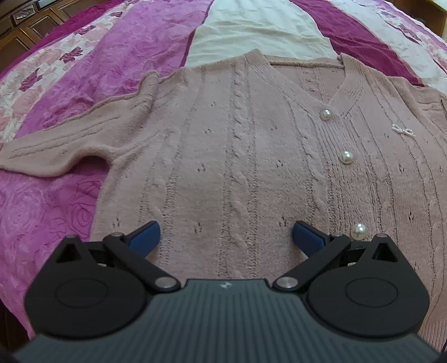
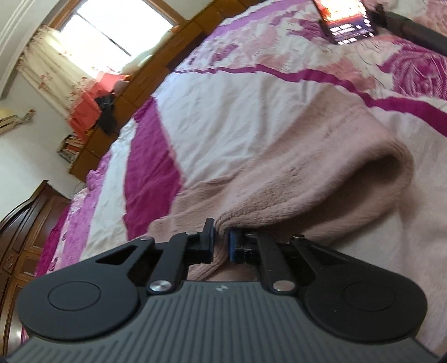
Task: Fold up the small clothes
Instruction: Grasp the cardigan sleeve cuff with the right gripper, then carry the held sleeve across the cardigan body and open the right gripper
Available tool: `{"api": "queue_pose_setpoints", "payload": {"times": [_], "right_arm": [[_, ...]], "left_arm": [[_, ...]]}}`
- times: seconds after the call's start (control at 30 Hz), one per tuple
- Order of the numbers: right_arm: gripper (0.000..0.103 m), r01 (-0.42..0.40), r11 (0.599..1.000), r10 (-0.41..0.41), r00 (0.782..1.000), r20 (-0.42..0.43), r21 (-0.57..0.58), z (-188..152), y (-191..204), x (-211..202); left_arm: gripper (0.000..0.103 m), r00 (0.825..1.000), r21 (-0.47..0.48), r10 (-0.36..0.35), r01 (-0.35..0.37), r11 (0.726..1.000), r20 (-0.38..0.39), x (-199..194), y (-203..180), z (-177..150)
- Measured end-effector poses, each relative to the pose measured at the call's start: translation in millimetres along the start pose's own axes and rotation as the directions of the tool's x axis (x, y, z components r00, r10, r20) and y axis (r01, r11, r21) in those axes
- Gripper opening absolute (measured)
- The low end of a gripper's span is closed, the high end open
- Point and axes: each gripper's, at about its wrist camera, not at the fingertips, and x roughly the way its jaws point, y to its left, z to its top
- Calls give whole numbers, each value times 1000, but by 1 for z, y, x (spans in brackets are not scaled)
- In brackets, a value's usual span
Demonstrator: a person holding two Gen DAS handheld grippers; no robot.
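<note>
**Right sleeve pinched, left side waiting**

My right hand-held gripper [image 2: 221, 244] has its jaws nearly together on a pinch of the pink cardigan [image 1: 237, 145]; from the soft drooping tube of knit above it I judge this to be the right sleeve [image 2: 321, 178]. The cardigan lies flat, front up, on the bed [image 1: 50, 201], its length running away from me towards the collar. My left hand-held gripper [image 1: 225, 236] hovers wide open and empty just above the lower body panel, with the pearl buttons [image 1: 346, 157] off to its right. The left sleeve [image 1: 56, 150] stretches sideways to its left, nearer this hand. The fold I reckon comes next carries the held sleeve inward across the chest; nothing lies on the knit to block it. A lit phone [image 2: 346, 25] sits well apart.
</note>
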Motion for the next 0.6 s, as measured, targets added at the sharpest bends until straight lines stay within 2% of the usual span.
{"api": "queue_pose_setpoints", "payload": {"times": [0.27,0.6], "right_arm": [[8,-97,994,97,995,-14,-40,-3,30,-13],[8,-218,973,213,975,-70,-76,-20,82,-20]], "left_arm": [[103,1000,-29,11,-10,1000,23,-8,14,1],[103,999,-69,9,-6,998,47,-16,31,0]]}}
